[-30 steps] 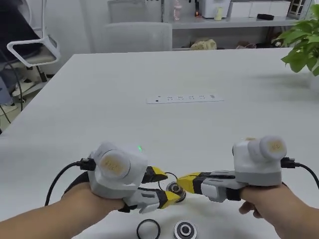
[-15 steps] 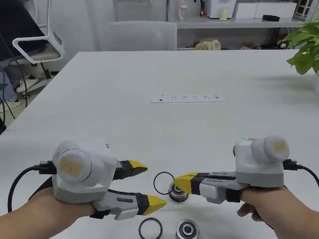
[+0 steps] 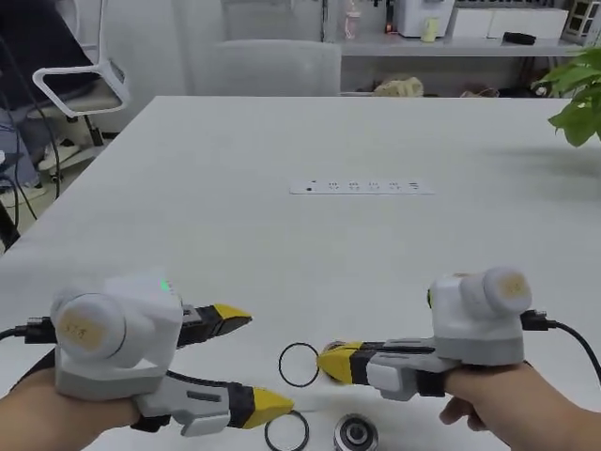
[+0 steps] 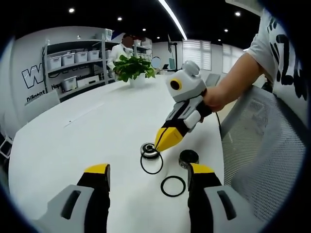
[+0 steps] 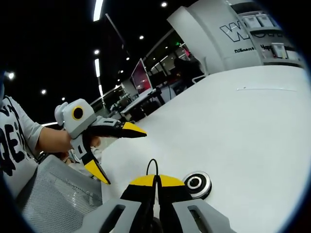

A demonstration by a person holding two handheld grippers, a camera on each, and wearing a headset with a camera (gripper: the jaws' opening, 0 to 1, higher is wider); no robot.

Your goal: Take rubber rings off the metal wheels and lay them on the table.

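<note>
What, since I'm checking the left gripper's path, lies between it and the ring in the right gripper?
Bare table between left gripper and ring at the right gripper's tip, per head view.

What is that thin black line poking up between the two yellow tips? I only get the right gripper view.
Observer: It is a rubber ring. The head view shows its whole loop, which looks pinched at one edge in the shut tip of the right tool.
Operator: Is that the only ring out there?
Observer: No. In the head view a second ring lies flat on the table, nearer the person, with a metal wheel right beside it.
</note>
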